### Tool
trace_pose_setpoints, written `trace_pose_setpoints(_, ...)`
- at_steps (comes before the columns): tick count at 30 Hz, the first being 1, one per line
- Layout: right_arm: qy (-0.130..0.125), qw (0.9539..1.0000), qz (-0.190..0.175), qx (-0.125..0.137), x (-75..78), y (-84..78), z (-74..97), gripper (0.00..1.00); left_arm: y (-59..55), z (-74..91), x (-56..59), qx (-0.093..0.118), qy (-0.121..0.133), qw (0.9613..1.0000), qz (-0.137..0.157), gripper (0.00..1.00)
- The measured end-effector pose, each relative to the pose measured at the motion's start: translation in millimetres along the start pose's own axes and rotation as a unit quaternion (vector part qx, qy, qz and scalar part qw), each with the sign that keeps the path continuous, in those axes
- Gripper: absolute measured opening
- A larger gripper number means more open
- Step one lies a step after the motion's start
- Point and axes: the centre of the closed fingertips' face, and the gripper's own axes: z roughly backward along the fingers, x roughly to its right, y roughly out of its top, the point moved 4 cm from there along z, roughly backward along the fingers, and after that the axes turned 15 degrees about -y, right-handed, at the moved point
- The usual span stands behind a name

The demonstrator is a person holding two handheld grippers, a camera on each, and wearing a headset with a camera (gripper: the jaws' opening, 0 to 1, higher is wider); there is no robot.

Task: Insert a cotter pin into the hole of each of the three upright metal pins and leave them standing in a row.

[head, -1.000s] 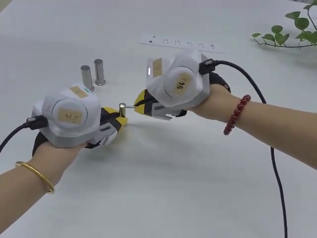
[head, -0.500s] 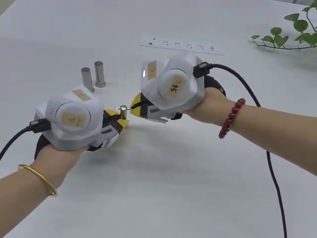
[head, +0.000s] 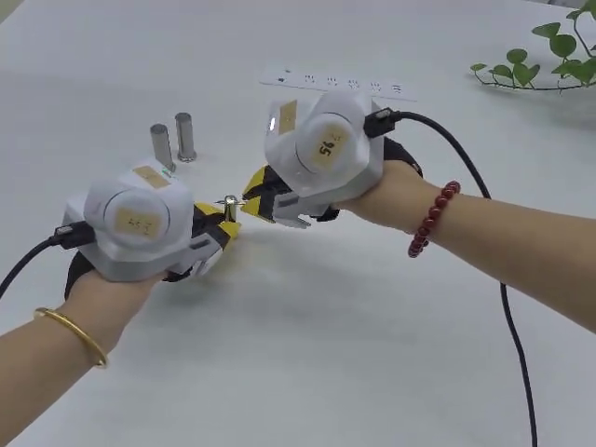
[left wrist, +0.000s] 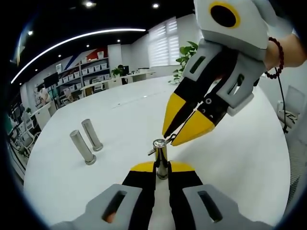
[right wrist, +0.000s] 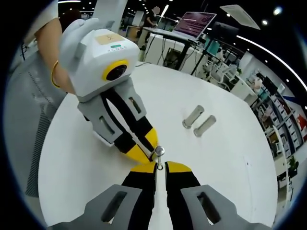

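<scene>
left gripper [head: 223, 225]: white shell, yellow-black jaws | right gripper [head: 249, 207]: same | gold bangle [head: 70, 333] | red bead bracelet [head: 430, 219] | black cables [head: 509, 326]

On the worktop [head: 326, 354] the left gripper [head: 222, 226] sits at the near left. The right gripper [head: 250, 207] is just right of it and slightly further back, and their jaws meet tip to tip near the middle. A clamped metal pin [head: 229, 206] stands upright between the left jaws, with the right jaws' tips at its head. A cotter pin [right wrist: 157, 166] lies between the right jaws, its end at that pin's top. Behind and left of the left gripper, two free metal pins [head: 162, 149] stand upright just beside each other. Further back lies a power strip [head: 340, 82], with a plant [head: 549, 60] at the far right. A cable [head: 512, 307] runs from the right gripper down the right side.
</scene>
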Motion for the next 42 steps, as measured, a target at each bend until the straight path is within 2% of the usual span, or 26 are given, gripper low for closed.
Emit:
trace_pose_setpoints(6, 0.001, 1.0000, -0.002, -0.008, -0.9, -3.4, 2.2, 0.08, -0.1, -0.2, -0.4, 0.000, 0.002, 1.0000, 0.000, 0.07)
trace_pose_setpoints(22, -0.001, 1.0000, 0.002, 0.002, -5.4, 3.9, -2.0, 0.06, -0.2, -0.2, -0.3, 0.001, 0.004, 1.0000, 0.002, 0.07)
trace_pose_setpoints(29, 0.000, 0.9998, -0.017, 0.009, -7.0, 7.5, -2.2, 0.12, -0.1, -0.4, -0.4, 0.002, 0.006, 1.0000, 0.004, 0.07)
trace_pose_setpoints(42, -0.005, 0.9997, -0.023, -0.011, -3.6, -1.8, 6.6, 0.10, 0.1, -0.8, -0.5, 0.002, 0.010, 0.9999, 0.005, 0.07)
